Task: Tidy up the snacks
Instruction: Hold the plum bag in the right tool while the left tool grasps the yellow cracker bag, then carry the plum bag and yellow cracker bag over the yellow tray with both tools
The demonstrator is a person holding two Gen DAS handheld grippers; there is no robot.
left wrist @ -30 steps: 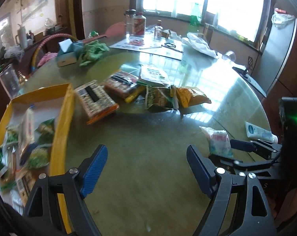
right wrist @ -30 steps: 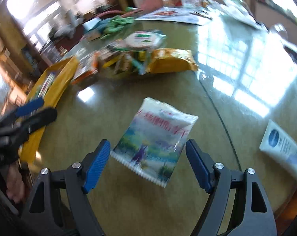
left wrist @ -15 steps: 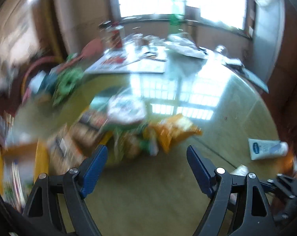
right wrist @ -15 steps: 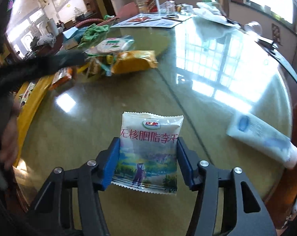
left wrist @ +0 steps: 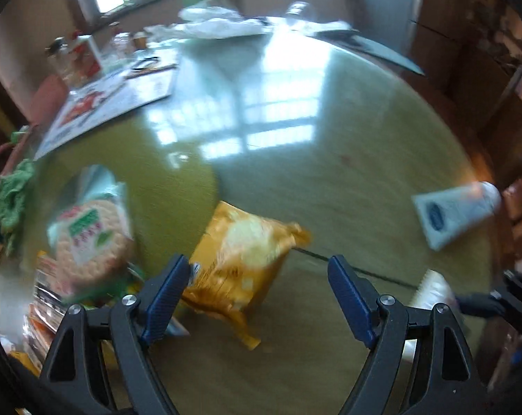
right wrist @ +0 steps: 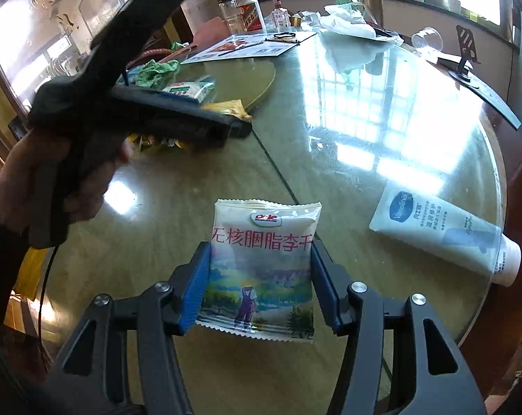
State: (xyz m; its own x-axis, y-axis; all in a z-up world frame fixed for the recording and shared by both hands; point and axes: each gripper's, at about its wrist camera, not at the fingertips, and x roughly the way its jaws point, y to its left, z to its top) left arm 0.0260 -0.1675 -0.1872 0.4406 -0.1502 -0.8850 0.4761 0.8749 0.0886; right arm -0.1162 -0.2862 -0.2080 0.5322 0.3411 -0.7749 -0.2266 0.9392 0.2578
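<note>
Snack packet (right wrist: 261, 266) between right tongs (right wrist: 259, 285), tube (right wrist: 444, 238) to its right, chip bag (left wrist: 240, 266) before left tongs (left wrist: 257, 297)

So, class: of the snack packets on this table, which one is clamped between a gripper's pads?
The white Dole packet, pinched by the right gripper. The orange bag lies loose.

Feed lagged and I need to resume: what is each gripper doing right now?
Left gripper: open, holding nothing; the orange snack bag lies on the table beyond its fingers.
Right gripper: shut on the white Dole snack packet.
</note>
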